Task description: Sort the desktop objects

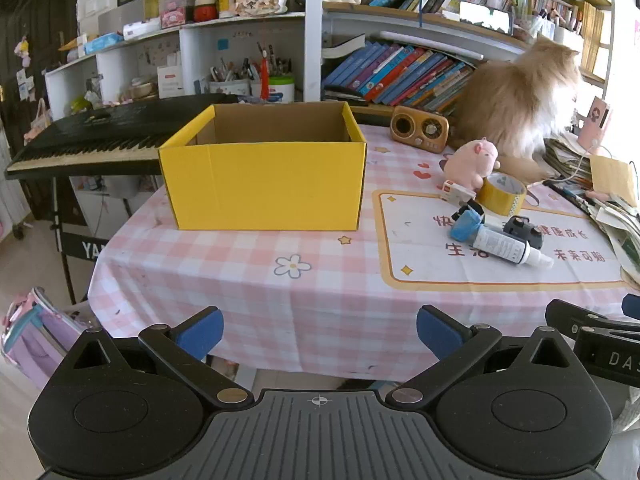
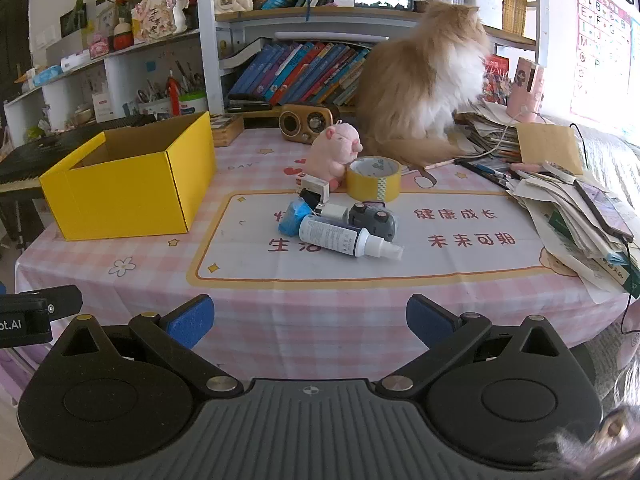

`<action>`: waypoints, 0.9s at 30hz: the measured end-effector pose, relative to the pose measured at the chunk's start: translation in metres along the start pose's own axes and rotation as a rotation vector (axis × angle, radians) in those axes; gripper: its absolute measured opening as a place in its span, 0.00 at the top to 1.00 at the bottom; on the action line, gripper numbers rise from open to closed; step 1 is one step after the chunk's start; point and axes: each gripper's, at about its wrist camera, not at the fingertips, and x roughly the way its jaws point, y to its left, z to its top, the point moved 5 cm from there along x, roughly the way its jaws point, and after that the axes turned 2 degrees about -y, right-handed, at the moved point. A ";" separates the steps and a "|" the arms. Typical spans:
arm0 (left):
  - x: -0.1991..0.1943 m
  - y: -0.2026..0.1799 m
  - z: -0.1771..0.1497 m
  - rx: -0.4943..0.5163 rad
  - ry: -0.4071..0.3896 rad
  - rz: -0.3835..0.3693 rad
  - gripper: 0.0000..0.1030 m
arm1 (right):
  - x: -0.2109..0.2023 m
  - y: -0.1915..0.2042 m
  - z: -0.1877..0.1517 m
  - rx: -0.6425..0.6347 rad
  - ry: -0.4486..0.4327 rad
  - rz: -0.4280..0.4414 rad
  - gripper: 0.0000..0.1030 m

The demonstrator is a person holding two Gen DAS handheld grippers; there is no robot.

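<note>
An open yellow cardboard box [image 1: 264,184] [image 2: 128,196] stands on the pink checked tablecloth [image 1: 280,288], its inside bare as far as I see. To its right lies a small heap: a white spray bottle [image 2: 344,242] [image 1: 508,246], a blue object [image 2: 294,216], a dark toy car [image 2: 374,218], a small white box [image 2: 314,188], a yellow tape roll [image 2: 374,178] [image 1: 502,194] and a pink plush pig [image 2: 336,152] [image 1: 474,162]. My left gripper [image 1: 320,332] and right gripper [image 2: 310,320] both hover open over the table's near edge, holding nothing.
A fluffy orange-and-white cat [image 2: 420,84] sits at the back of the table beside a small retro radio [image 2: 306,122]. Stacked papers and a phone [image 2: 580,208] crowd the right edge. A black keyboard [image 1: 92,140] stands left of the table, bookshelves behind.
</note>
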 end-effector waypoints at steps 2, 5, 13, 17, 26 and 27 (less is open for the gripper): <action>0.000 -0.001 0.000 0.000 0.001 0.002 0.00 | 0.000 0.000 0.000 0.000 0.000 0.000 0.00; 0.000 -0.001 0.000 0.001 0.001 0.002 0.00 | -0.001 -0.001 0.000 0.001 0.000 -0.001 0.00; -0.003 -0.008 -0.002 0.007 0.000 -0.001 0.00 | -0.003 -0.005 -0.002 0.004 0.006 -0.009 0.00; -0.003 -0.010 -0.002 0.008 0.004 -0.001 0.00 | -0.003 -0.003 0.000 0.004 0.009 -0.012 0.00; -0.001 -0.009 -0.003 0.007 0.013 0.001 0.00 | -0.002 -0.004 -0.001 0.005 0.010 -0.012 0.00; -0.001 -0.009 -0.003 0.007 0.015 0.001 0.00 | -0.002 -0.004 -0.001 0.005 0.010 -0.011 0.00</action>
